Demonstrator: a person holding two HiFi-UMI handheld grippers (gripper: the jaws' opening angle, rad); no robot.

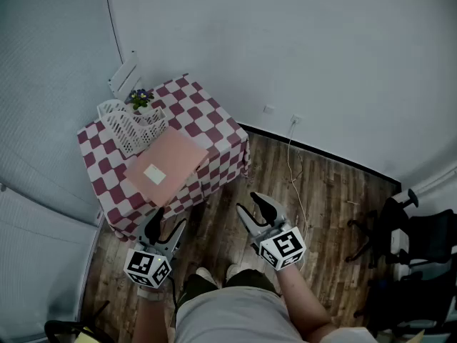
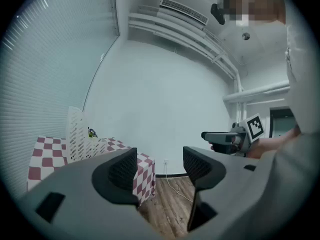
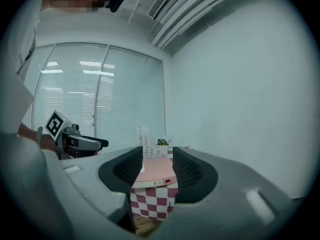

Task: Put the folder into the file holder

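Left tool (image 1: 164, 229), right tool (image 1: 251, 206) — near-level, forward.

1. The folder (image 1: 166, 164) is coloured pink.
2. The file holder (image 1: 133, 129) is latticed white.
3. The worktop (image 1: 214, 131) is covered in red-and-white checks.
4. The floor (image 1: 328, 191) is grained dark brown.

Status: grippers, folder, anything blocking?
Left gripper and right gripper open, empty, short of checked table. Pink folder flat on it, white file holder just beyond. Nothing between.
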